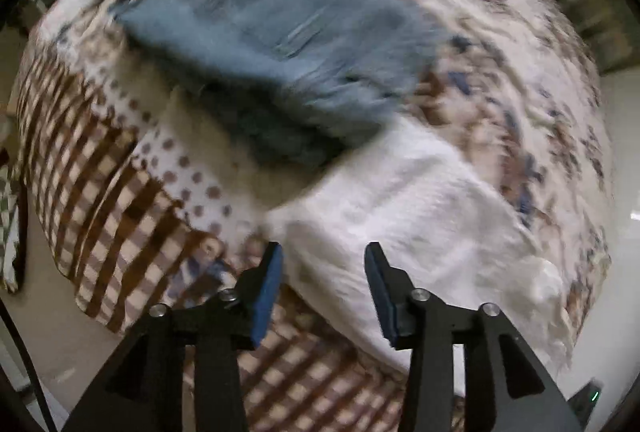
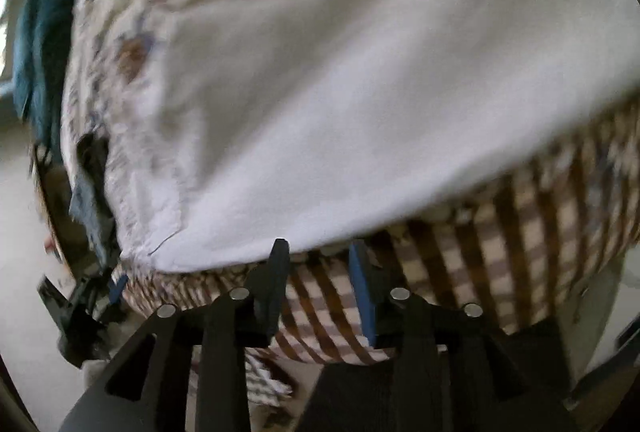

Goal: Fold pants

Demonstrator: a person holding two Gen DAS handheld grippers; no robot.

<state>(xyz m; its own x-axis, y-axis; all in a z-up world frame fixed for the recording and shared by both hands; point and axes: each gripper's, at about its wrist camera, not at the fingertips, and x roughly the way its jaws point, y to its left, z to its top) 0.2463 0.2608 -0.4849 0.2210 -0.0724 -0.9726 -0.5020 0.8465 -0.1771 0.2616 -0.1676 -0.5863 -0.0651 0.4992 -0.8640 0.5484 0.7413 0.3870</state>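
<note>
Pants [image 1: 276, 43]: blue denim, lying in a folded bundle on the bed, well ahead of my left jaws and apart from them. Left view is motion-blurred, so I cannot make out seams or how many layers the bundle has.

Left gripper [image 1: 323, 284]: jaws released, a clear gap between the blue pads, nothing between them. Directly ahead of the jaws I see a white cloth [image 1: 400, 199] spread over the bedding; its near edge lies just past the fingertips. The pants sit beyond the far edge of that white cloth, touching or overlapping it; blur keeps me from saying which.

Bedding: a floral cover [image 1: 520, 43] lies under the pants and to the right of the jaws. A brown checked sheet [image 1: 104, 191] runs to the left of the jaws and below them, with a dotted band between it and the pants.

Right gripper [image 2: 318, 264]: jaws released, gap visible, nothing gripped. The white cloth fills the view just ahead of these jaws, its edge almost at the fingertips; whether the left pad touches it I cannot tell. The checked sheet lies beneath the jaws and to their right. I see the left gripper far to the left of these jaws, low at the bed's edge. A dark teal fabric [image 2: 40, 51] hangs at the far left, beyond the floral cover.
</note>
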